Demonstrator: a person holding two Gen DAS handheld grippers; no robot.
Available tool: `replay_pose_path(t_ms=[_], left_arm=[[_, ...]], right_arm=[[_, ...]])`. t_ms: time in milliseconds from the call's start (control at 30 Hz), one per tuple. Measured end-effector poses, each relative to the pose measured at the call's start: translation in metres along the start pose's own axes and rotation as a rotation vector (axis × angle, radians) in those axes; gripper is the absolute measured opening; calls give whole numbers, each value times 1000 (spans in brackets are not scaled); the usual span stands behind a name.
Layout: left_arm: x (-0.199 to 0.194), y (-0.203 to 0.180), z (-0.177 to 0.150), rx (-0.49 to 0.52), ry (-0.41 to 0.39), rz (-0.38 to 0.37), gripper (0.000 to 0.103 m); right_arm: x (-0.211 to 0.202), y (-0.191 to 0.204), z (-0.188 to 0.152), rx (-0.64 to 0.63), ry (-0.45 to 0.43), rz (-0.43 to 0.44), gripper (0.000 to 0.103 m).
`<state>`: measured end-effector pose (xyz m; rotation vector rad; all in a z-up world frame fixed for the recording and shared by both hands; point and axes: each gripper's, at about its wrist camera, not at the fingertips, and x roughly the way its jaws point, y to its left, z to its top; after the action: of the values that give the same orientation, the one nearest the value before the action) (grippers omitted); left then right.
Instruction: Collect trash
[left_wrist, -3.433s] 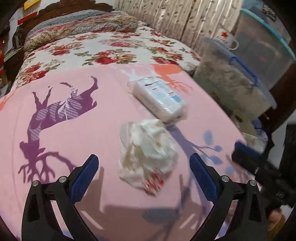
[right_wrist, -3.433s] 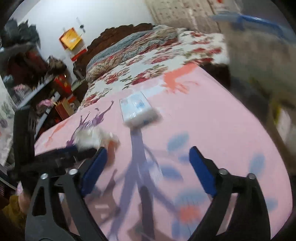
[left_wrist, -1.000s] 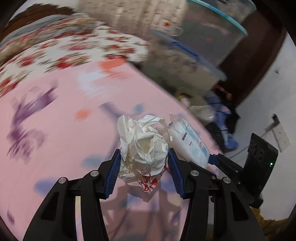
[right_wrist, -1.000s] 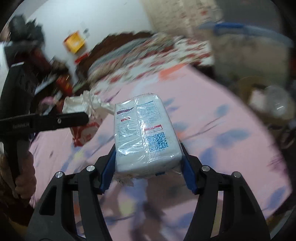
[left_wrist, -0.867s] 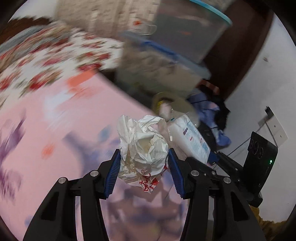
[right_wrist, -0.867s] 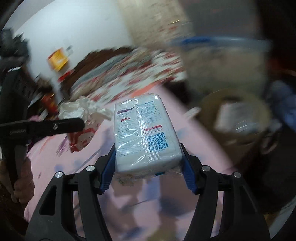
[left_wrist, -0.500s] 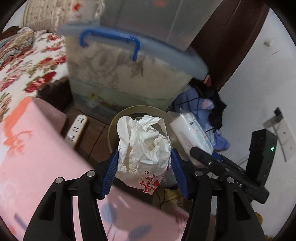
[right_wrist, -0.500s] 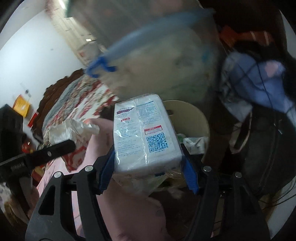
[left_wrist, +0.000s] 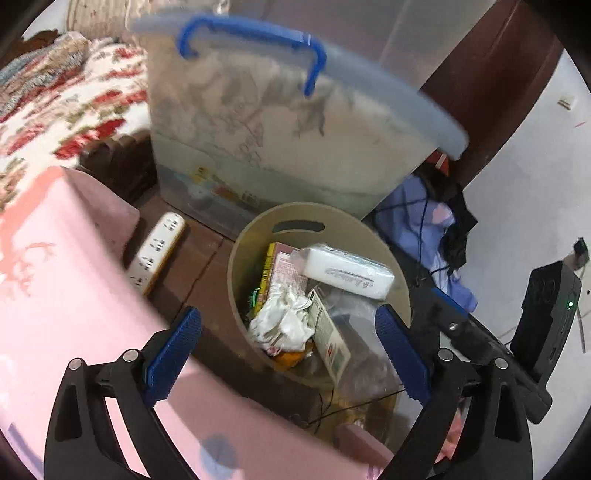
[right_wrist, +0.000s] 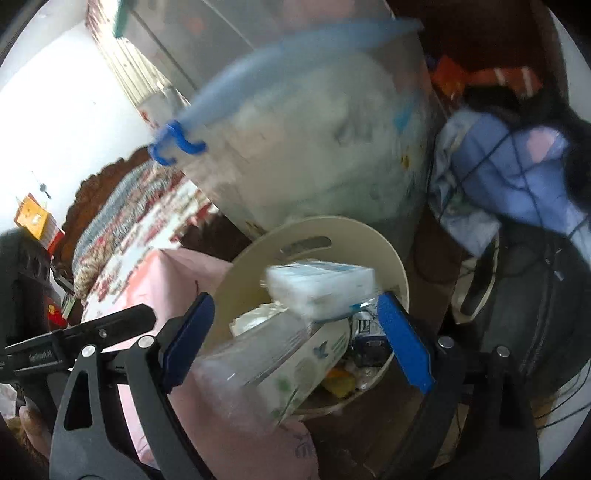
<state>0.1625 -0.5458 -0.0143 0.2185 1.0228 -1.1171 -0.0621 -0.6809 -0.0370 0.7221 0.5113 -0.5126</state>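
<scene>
The crumpled white bag (left_wrist: 282, 323) lies inside the beige trash bin (left_wrist: 236, 266), low in the centre of the left wrist view, on top of other rubbish. Just above and to the right of it in that frame, the white tissue pack (left_wrist: 347, 271) rests across the bin's contents, near the far rim with its slot handle. In the right wrist view the tissue pack (right_wrist: 319, 282) appears blurred at the centre of the frame, over the bin (right_wrist: 391, 258), with a clear plastic bottle (right_wrist: 258, 347) and a green-printed carton (right_wrist: 314, 362) below it.

The left hand-held gripper (left_wrist: 288, 350) is released, its blue pads spread wide on either side of the bin and holding nothing. The right hand-held gripper (right_wrist: 295, 336) is likewise released, blue pads wide apart, nothing between them.

A pink bed cover (left_wrist: 55, 295) fills the lower left of the left wrist frame, just beside the bin. A white power strip (left_wrist: 157, 254) lies on the dark wooden floor between bed and bin. Behind the bin stands a large translucent storage box (left_wrist: 277, 122) with a blue handle. A blue cloth (left_wrist: 432, 236) lies at the right of the frame, and a floral bedspread (left_wrist: 55, 99) shows at the upper left.
</scene>
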Motion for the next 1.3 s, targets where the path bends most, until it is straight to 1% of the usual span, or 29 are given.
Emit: replay_pose_path(t_ms=[100,167,267,400,567,700,800,900,1067,1300], left_arm=[[-37,4,-23,10,-48,15,91],[-63,7,-44,18,-81,31,94],[-90,12,-73,26,-103,66,94],[-121,23,-117,21,-113,136,94],[-157,37,-161,1,-117,215,94],[-184,45,-189,-13,-140,266,94],[-202,48,-207,-24,-166,302,94],[-219,51,-222,-33,-189,342,94],[-238,53,-239,-37,-224,407,95],[-262,58,-255,-62,-268,461,95]], right_arm=[[-31,10,-15,15,-54,18,89],[-56,24,-33,6,-101,20,90],[-83,45,-64,-22,-152,5,92],[-109,75,-110,-37,-169,5,92],[-125,101,-149,-49,-146,44,92],[-132,121,-166,-75,-123,69,93],[-140,133,-177,-50,-107,92,93],[-146,145,-189,-43,-96,103,96],[-154,167,-203,-85,-82,115,96],[-169,188,-212,-124,-93,120,98]])
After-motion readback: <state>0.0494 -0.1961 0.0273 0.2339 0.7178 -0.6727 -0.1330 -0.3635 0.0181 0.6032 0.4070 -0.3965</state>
